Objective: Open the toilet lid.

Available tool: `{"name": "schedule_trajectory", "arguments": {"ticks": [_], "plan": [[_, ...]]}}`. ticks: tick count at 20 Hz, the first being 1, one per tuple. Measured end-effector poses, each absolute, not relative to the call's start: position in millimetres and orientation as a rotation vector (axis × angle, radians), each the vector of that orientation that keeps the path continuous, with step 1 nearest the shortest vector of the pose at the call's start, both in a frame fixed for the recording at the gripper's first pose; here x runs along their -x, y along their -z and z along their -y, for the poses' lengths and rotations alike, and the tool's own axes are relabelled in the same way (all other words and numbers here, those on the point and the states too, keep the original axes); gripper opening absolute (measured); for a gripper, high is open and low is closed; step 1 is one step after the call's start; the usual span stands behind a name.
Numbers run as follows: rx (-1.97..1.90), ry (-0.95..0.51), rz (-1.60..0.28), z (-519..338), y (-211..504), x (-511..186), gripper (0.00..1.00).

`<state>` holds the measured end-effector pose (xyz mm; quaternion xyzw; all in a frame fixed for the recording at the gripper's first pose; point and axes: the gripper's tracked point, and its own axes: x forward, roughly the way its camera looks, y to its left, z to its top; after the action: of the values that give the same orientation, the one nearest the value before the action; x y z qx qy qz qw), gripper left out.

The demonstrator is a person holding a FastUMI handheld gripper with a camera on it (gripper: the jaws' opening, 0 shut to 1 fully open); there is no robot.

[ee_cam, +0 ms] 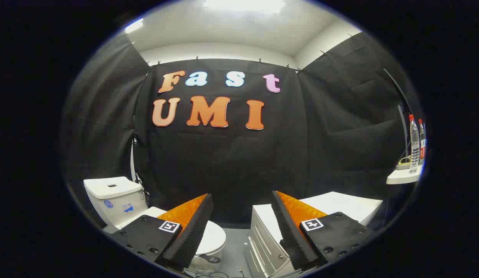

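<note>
Below and left of my gripper (242,227), the toilet (119,200) stands with its lid (214,236) down, partly hidden behind the left finger. I hold the fingers spread wide with nothing between them, well short of the lid.

Risks, as I judge them: approaching from this height, a finger could skid off the smooth lid edge instead of hooking under it; the white cabinet (339,206) just beside the right finger could be struck on descent.

Count: one toilet, one cistern (112,189), one cabinet, two bottles (415,143) on one shelf (403,177).
</note>
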<state>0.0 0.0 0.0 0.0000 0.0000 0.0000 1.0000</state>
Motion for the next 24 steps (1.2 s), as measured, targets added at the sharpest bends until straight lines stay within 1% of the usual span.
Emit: {"name": "schedule_trajectory", "arguments": {"ticks": [10, 22, 24], "plan": [[0.021, -0.071, -0.035, -27.7, 10.2, 0.9, 0.98], [0.037, -0.097, -0.038, -36.6, 11.4, 2.6, 0.98], [0.017, -0.125, -0.045, -46.4, 12.9, 2.6, 0.98]]}}
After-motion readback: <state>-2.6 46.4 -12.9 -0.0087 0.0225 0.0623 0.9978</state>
